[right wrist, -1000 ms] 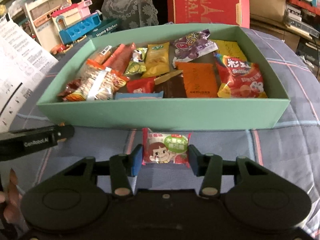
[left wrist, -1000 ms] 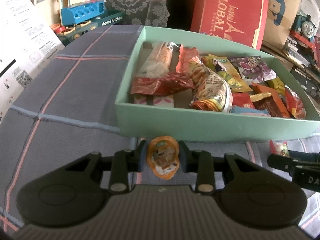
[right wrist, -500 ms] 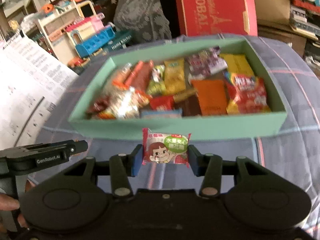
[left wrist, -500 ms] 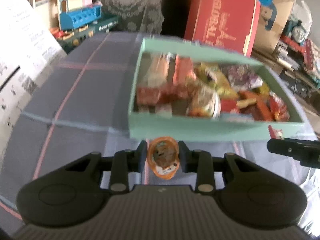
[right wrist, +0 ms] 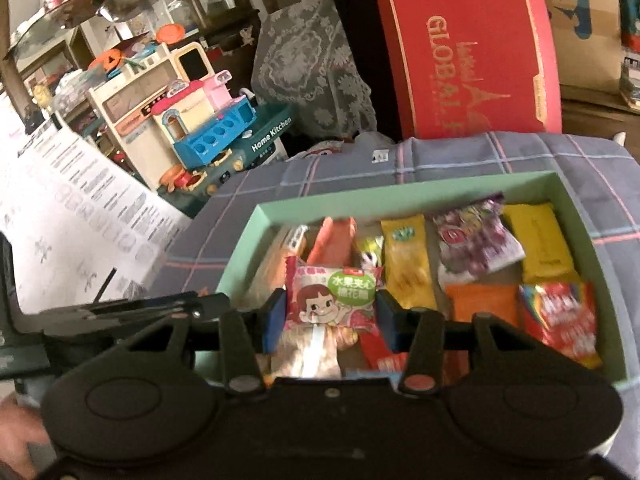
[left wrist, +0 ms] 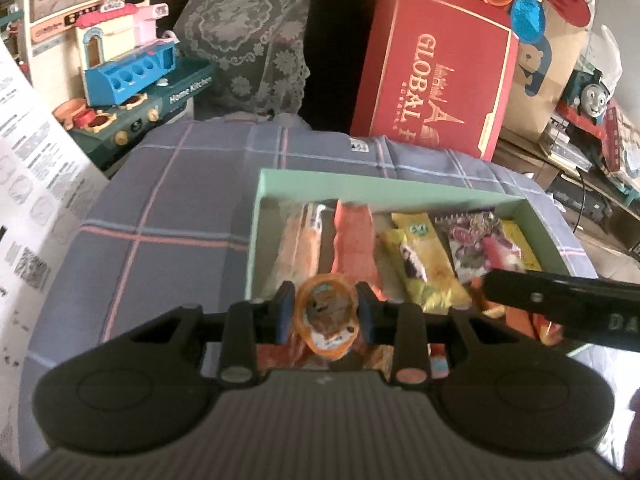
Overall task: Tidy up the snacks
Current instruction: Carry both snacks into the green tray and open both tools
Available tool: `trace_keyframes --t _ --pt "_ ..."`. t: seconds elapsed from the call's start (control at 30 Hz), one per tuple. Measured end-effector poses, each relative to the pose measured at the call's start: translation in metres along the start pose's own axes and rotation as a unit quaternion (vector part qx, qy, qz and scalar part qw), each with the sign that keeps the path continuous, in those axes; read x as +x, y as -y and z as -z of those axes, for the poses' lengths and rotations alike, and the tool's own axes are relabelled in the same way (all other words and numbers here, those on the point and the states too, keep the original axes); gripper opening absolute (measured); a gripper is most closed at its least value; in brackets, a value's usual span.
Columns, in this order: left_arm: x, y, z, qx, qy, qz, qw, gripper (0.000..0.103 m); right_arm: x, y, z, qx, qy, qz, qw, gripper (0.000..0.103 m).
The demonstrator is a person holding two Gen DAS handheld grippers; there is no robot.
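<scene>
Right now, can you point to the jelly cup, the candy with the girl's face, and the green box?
jelly cup (left wrist: pixel 325 316), left wrist view, lid.
girl-face candy (right wrist: pixel 331 300), right wrist view, wrapper front.
green box (left wrist: pixel 376 187), left wrist view, far wall.

left wrist: above, steeply down, close | right wrist: same | shared: green box (left wrist: pixel 256 240) (right wrist: pixel 240 256)

We see a mint-green box (right wrist: pixel 404 194) on a grey-blue cloth (left wrist: pixel 168 216) checked with pink and pale lines, and a red carton (left wrist: pixel 436 72) lettered in gold.
</scene>
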State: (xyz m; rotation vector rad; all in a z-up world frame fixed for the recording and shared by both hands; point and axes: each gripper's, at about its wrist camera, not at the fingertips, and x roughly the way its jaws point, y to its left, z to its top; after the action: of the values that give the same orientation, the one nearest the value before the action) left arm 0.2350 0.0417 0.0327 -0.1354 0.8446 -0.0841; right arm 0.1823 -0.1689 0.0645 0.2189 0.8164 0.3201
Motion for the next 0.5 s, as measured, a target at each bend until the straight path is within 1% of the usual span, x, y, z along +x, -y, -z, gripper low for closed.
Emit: trace_keyframes --t 0.03,0.27,0.37,0.4,0.43,0.47,0.5 --pt "0.005 0.001 -0.004 0.000 -0.001 0.000 1.0000 0.032 0.012 -0.001 -0.009 0.005 -0.004 0.001 1.000 0.047" --pt "0.038 0.004 -0.030 0.004 -0.009 -0.008 0.9999 0.032 0.041 0.000 -0.030 0.021 -0.008 0.007 1.000 0.047" --pt "0.050 0.005 -0.039 0.006 -0.012 -0.010 0.9999 0.033 0.050 0.002 -0.040 0.032 -0.009 0.003 0.999 0.054" --pt "0.054 0.005 -0.040 0.007 -0.012 -0.012 0.9998 0.036 0.052 0.002 -0.043 0.037 -0.007 0.000 0.999 0.063" --pt "0.057 0.005 -0.041 0.006 -0.013 -0.014 0.9998 0.055 0.054 0.002 -0.045 0.042 -0.006 -0.004 0.999 0.068" --pt "0.059 0.005 -0.042 0.004 -0.013 -0.017 0.9998 0.068 0.055 0.002 -0.047 0.043 -0.004 -0.006 0.999 0.074" --pt "0.060 0.005 -0.040 0.003 -0.009 -0.022 0.9997 0.085 0.055 0.001 -0.049 0.039 0.002 -0.006 0.999 0.079"
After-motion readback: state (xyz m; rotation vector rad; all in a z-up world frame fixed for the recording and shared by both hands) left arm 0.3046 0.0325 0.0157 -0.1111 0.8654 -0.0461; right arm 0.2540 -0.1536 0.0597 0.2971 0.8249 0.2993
